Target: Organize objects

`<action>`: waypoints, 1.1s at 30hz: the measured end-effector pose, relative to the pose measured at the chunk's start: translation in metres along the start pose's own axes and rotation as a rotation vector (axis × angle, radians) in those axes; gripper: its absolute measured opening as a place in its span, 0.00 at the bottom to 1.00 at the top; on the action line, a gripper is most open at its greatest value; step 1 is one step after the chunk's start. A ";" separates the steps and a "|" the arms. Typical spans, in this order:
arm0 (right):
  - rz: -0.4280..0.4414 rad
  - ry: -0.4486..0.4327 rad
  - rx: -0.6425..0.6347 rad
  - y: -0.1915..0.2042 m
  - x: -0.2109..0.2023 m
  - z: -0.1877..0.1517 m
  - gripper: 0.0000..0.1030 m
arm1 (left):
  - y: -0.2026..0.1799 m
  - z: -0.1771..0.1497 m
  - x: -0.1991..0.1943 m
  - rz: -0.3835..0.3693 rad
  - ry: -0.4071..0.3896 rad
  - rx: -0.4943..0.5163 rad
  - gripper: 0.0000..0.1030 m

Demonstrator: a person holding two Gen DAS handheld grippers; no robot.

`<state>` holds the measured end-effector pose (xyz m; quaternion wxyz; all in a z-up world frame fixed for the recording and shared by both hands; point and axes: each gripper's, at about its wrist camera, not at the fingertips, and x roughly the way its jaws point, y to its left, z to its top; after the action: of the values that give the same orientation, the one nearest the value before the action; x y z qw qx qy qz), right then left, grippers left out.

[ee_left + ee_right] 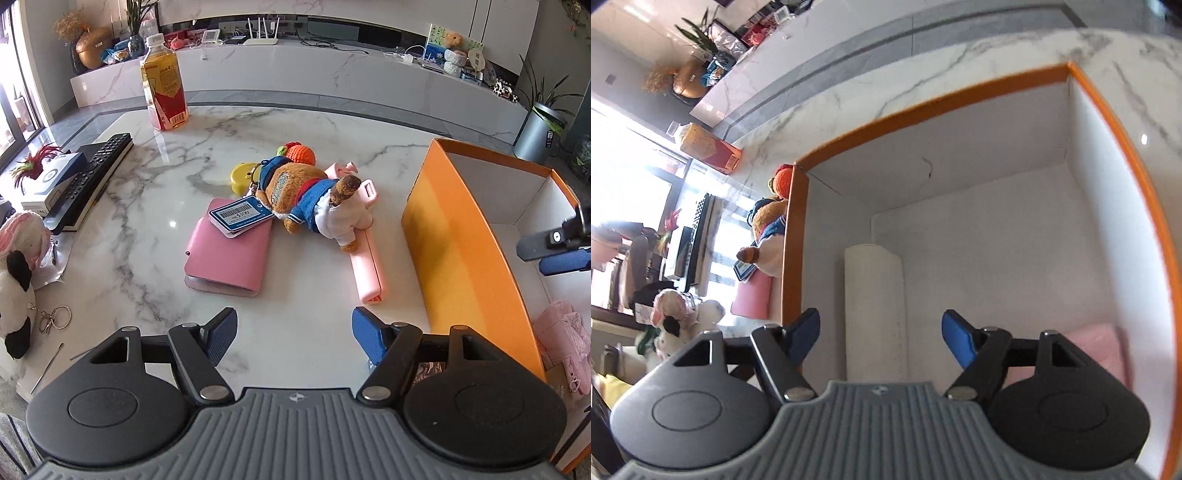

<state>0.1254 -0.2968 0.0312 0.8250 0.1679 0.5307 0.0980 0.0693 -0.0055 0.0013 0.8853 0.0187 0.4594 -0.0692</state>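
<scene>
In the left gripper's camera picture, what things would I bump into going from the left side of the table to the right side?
Black-and-white plush toy → black remote control → pink wallet → teddy bear in blue clothes → orange box.

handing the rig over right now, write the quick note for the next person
Left gripper: open, empty, low over the marble table, facing the pile.
Right gripper: open, empty, inside the orange box.
Already in the box: a white roll and a pink cloth item.
Still on the table: teddy bear lying across a pink clip-like bar, its price tag resting on the pink wallet, a yellow round item and an orange knitted toy behind it.
Left: move these into the box; the bear looks like the easiest next pick.
</scene>
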 end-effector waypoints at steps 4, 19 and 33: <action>-0.173 0.059 -0.228 0.021 0.014 -0.010 0.04 | 0.000 0.002 -0.003 0.018 -0.009 0.005 0.79; -0.199 -0.048 -0.168 0.047 -0.002 -0.036 0.49 | 0.022 0.006 -0.019 0.000 -0.081 -0.010 0.79; -0.059 -0.254 -0.175 0.150 -0.026 -0.090 0.83 | 0.066 -0.008 -0.037 0.230 -0.069 -0.003 0.79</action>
<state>0.0355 -0.1516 0.0761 0.8995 0.0907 0.4162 0.0975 0.0513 0.0645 0.0245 0.9026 0.0678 0.4237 0.0331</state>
